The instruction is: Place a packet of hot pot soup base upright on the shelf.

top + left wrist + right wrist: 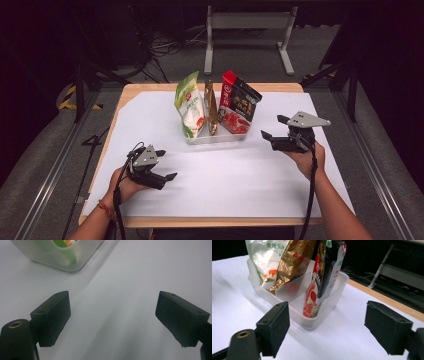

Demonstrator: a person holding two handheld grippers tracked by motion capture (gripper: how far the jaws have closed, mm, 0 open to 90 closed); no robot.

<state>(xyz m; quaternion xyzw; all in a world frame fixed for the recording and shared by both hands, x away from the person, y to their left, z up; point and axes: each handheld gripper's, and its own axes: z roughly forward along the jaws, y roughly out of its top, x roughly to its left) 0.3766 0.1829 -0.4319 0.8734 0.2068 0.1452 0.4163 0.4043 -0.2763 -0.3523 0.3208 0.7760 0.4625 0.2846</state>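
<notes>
White paper covers the table, with dark floor and a metal stand beyond its far edge. Near the middle, toward the far side, sits a clear plastic tray holding three snack bags upright: a green-and-white bag on the left, a thin gold bag in the middle, and a red-and-black bag on the right.

I hold my left gripper low over the paper, well in front of the tray, its jaws apart with nothing between them. My right gripper hangs just right of the tray and points toward it, jaws spread wide and empty.

The bags look light, soft and crinkly, with slick film that would slide under a loose pinch. I judge the best hold is the flat sealed top edge, where the film is stiffest; squeezing the belly might crush what is inside. The tray seems rigid but light, so it may shift if a bag drags on it.

From my right gripper view, the tray shows an inner divider wall, with the red-and-black bag in its own compartment nearest me and the gold bag behind the wall. From my left gripper view, a rounded tray corner shows, with what seems to be the green bag's bottom blurred through the plastic. The high view gives the whole layout and both hands.
</notes>
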